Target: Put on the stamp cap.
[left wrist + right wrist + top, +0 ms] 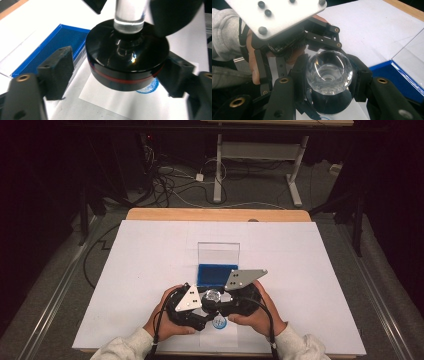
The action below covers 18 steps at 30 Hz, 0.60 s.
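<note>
near edge of the white sheet [150, 250], centre: a small paper slip [120, 105] bearing a round blue print [219, 322], partly covered in the left gripper view by the stamp above it. just above the slip, a stamp [127, 60] with a glossy black disc base, red band and clear faceted knob [329, 71], lifted off the paper. right gripper [329, 82]: jaws narrowed on the clear knob, pads against both its sides. left gripper [117, 75]: jaws flank the black base; the left pad stands apart from it, the other side is hidden, so contact cannot be told. both hands crowd together here. just beyond, an open ink pad [217, 274], flat blue rectangle with its clear lid raised. wide bare sheet remains to both sides and toward the far wooden table edge [215, 214].
</note>
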Each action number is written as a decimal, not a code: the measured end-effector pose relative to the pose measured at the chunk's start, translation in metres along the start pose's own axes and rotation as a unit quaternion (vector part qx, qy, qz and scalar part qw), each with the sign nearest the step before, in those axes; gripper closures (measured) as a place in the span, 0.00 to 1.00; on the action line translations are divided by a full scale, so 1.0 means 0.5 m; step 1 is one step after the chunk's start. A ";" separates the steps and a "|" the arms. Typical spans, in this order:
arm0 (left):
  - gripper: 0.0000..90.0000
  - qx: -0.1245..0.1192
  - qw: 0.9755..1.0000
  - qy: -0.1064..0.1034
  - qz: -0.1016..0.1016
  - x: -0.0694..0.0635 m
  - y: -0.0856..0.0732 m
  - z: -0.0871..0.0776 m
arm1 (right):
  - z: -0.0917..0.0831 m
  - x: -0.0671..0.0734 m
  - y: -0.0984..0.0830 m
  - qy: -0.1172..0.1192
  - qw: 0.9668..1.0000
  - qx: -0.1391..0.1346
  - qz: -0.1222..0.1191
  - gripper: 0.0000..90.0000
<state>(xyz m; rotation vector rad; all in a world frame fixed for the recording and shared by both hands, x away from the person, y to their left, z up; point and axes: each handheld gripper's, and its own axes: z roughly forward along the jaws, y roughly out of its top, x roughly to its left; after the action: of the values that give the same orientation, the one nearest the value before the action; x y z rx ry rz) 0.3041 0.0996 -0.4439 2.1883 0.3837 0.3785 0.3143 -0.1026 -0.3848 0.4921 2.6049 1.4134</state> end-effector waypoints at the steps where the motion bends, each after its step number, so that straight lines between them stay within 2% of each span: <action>1: 0.18 0.000 1.000 0.001 -0.002 0.000 0.000 0.000 | -0.001 0.000 0.000 -0.001 1.000 -0.002 0.003 0.63; 5: 0.18 -0.002 1.000 0.004 -0.011 0.004 -0.003 0.000 | -0.005 -0.001 0.001 -0.004 1.000 -0.007 0.004 0.63; 14: 0.18 -0.001 1.000 0.003 -0.016 0.012 -0.007 -0.004 | -0.011 0.001 0.004 -0.008 1.000 -0.011 -0.007 0.63; 18: 0.18 -0.005 1.000 0.008 -0.016 0.013 -0.009 -0.008 | -0.014 0.000 0.004 -0.009 1.000 -0.016 -0.002 0.63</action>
<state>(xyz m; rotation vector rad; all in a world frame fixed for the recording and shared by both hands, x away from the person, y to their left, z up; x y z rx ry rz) 0.3079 0.1077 -0.4441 2.1677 0.4236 0.3802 0.3128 -0.1071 -0.3791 0.4921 2.5634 1.4384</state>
